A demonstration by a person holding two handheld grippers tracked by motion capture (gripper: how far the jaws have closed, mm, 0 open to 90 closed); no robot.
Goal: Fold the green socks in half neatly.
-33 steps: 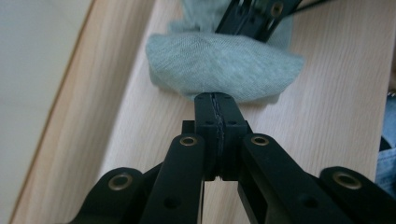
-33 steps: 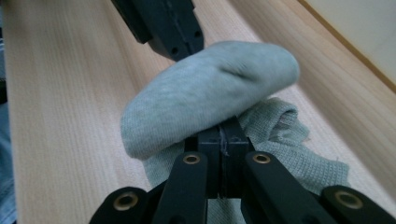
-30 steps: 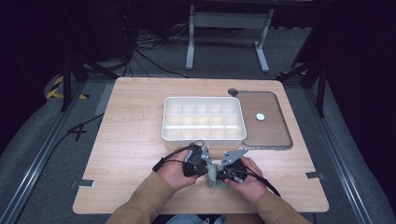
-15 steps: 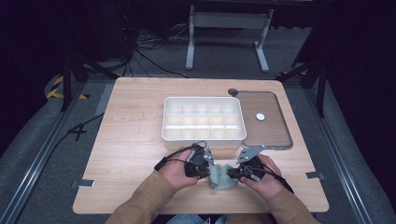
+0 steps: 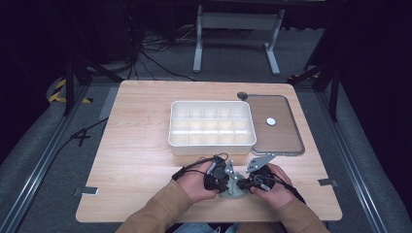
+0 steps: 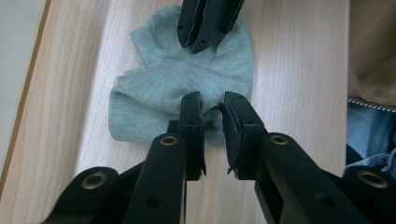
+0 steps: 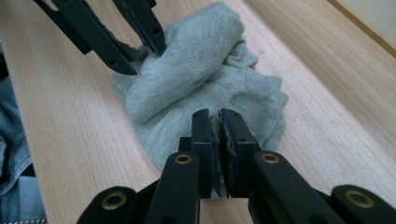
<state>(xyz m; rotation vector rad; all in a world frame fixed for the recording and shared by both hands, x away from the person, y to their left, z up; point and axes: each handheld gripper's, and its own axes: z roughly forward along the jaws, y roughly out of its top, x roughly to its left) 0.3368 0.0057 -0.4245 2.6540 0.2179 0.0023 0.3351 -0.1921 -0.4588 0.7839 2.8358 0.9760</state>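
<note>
Looks like sock folding here: a grey-green sock sits bunched on the counter, on the person's side of the white compartment tray and well apart from it, with both grippers right at it. The left gripper has just been letting go. Its jaws have been opening and now stand a bit apart, with a fold of the cuff end poking up in the gap, but the pads don't look like they're pressing on it. The right gripper has also eased open a hair, though its jaws are nearly together, and I can't tell if any fabric is still pinched between them. My guess is they worked from opposite ends so each could carry one end over the middle, which is why the sock is humped up and doubled. In the high view, its long axis runs roughly parallel to the tray's long side, from one gripper toward the other, with the rounded end by the right gripper.
</note>
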